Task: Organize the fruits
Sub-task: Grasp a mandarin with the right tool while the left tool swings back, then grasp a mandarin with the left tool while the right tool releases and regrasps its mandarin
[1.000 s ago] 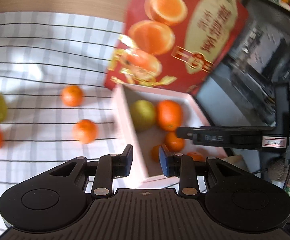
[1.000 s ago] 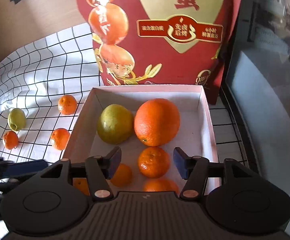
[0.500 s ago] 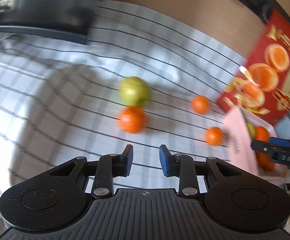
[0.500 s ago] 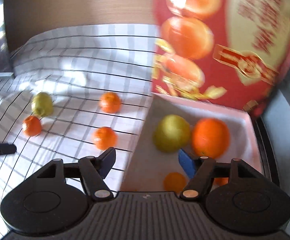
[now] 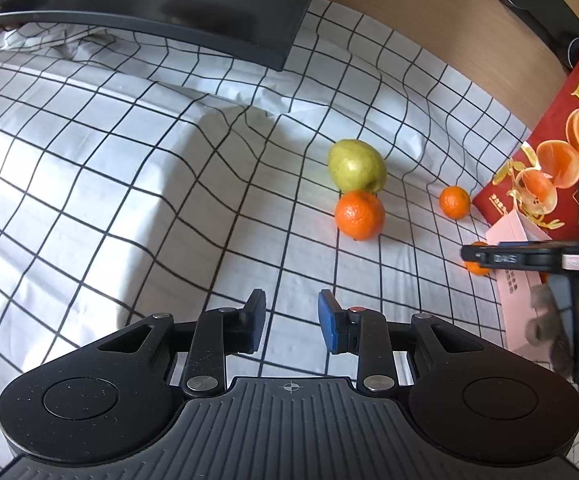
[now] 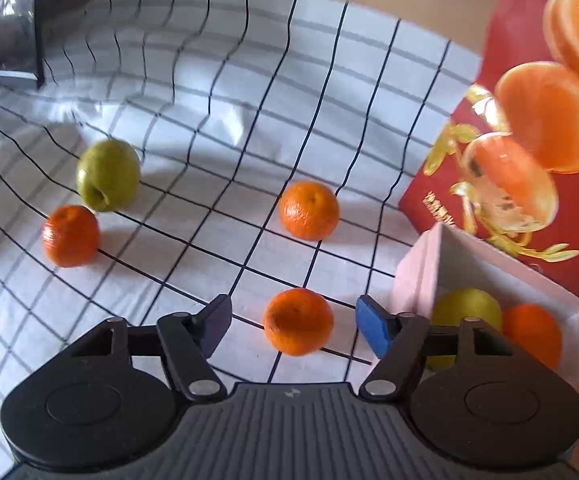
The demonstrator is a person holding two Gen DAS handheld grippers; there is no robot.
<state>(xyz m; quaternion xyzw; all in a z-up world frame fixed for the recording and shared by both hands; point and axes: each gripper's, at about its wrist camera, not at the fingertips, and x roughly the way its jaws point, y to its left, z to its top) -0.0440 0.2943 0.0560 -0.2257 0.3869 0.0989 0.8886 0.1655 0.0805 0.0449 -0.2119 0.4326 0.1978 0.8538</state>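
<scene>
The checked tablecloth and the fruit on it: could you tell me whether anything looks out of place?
Four fruits lie loose on the rumpled tablecloth outside the pink box: a green pear and three oranges.

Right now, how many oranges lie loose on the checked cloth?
3: one between the right gripper fingers, one farther back, one beside the pear. More sit in the box.

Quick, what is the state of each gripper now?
Left gripper: open, holding nothing.
Right gripper: open but closing, an orange between its jaws, not gripped.
</scene>
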